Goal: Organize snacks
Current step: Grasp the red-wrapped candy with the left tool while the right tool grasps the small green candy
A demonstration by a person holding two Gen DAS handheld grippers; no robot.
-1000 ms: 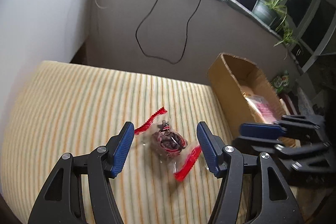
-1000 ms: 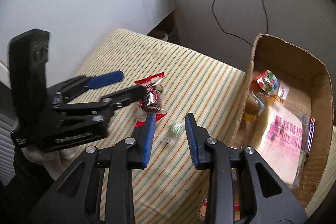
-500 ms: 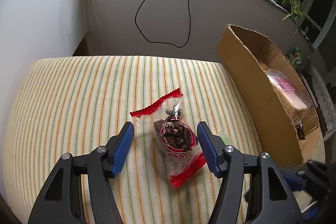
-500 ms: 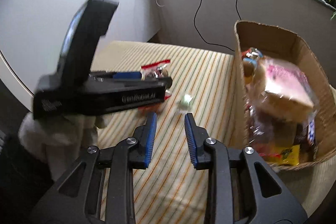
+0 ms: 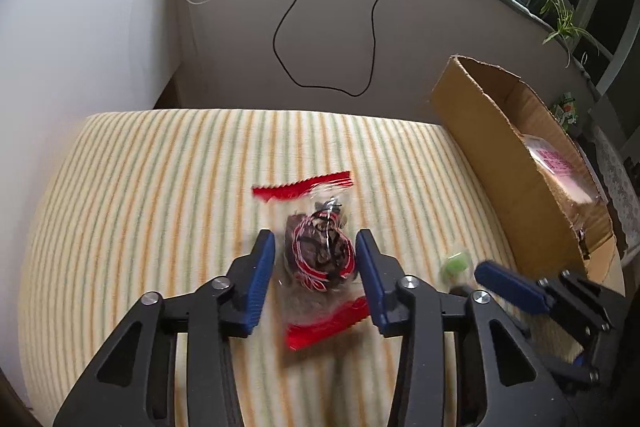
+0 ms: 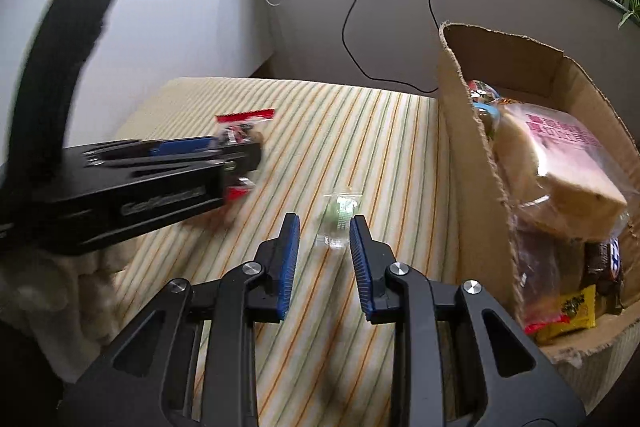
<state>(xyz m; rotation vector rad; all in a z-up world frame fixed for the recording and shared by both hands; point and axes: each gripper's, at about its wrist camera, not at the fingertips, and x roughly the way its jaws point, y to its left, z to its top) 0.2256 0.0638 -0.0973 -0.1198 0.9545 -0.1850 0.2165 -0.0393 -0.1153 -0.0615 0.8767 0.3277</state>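
Striped cloth [image 5: 140,187] covers the table, with a cardboard box [image 6: 460,131] of snacks at its right. The left gripper [image 5: 316,267] straddles the red-edged snack packet [image 5: 320,251], fingers spread, likely for pickup. The right gripper [image 6: 325,251], also spread, lines up behind the small green candy [image 6: 340,217].

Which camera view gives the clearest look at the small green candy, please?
The right wrist view: the small green candy in clear wrapper lies unobstructed just ahead. The left wrist view shows only a blurred green blob at its edge.
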